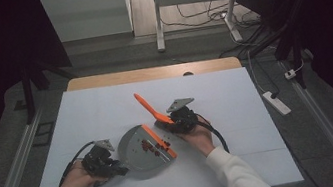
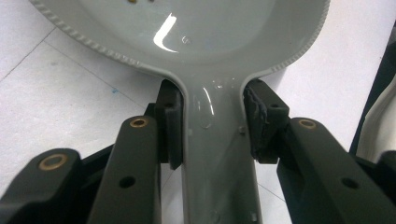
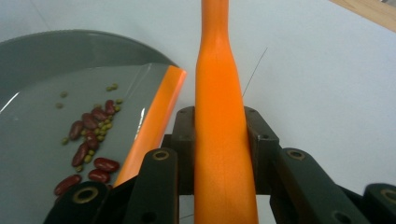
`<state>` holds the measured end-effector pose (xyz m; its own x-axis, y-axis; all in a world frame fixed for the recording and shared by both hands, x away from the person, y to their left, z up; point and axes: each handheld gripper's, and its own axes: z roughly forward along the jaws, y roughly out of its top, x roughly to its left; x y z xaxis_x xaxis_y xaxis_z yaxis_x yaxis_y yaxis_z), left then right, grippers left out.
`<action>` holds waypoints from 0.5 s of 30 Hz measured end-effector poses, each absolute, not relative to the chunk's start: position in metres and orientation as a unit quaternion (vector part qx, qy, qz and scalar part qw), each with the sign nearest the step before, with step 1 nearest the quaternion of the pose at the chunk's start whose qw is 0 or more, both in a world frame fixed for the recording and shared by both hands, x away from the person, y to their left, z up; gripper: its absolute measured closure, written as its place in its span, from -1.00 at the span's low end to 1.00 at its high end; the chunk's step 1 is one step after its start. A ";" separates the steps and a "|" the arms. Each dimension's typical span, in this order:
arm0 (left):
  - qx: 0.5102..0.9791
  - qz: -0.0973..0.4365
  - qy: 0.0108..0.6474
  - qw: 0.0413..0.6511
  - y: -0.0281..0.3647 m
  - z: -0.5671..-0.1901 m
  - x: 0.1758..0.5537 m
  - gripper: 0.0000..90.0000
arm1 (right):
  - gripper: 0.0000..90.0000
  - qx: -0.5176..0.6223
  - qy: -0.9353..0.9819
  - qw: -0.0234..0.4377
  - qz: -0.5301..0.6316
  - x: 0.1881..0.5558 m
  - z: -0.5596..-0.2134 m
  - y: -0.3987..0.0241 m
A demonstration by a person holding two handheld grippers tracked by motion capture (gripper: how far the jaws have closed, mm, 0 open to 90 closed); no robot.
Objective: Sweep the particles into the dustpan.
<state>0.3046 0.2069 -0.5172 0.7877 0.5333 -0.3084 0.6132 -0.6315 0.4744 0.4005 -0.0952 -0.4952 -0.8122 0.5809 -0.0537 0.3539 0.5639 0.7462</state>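
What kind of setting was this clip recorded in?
Most likely a lab or recording workspace rather than a home. A table covered in white stands on grey floor, loose cables trail under a white desk frame behind it, and a power strip lies beside it.

In the left gripper view the grey dustpan (image 2: pixel 196 42) is cut off by the top edge, so its far rim and most of its contents are out of frame; its handle runs off the bottom edge between the jaws. In the right gripper view the orange handle (image 3: pixel 219 116) leaves the frame at top and bottom, so neither of its ends can be told there. In the high view the beans (image 1: pixel 151 146) are too small to tell apart, and the left gripper (image 1: pixel 110 167) hides the dustpan's handle.
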 end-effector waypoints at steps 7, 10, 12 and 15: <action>0.901 -0.070 0.318 0.288 0.207 -0.517 0.305 0.38 | 0.56 0.259 0.874 0.147 0.383 0.394 -0.496 -0.092; 0.901 -0.069 0.318 0.287 0.207 -0.517 0.305 0.38 | 0.56 0.257 0.875 0.146 0.383 0.392 -0.496 -0.091; 0.901 -0.069 0.318 0.287 0.207 -0.517 0.305 0.38 | 0.56 0.255 0.876 0.141 0.385 0.391 -0.496 -0.090; 0.901 -0.069 0.318 0.287 0.207 -0.517 0.305 0.38 | 0.56 0.252 0.877 0.140 0.385 0.389 -0.496 -0.088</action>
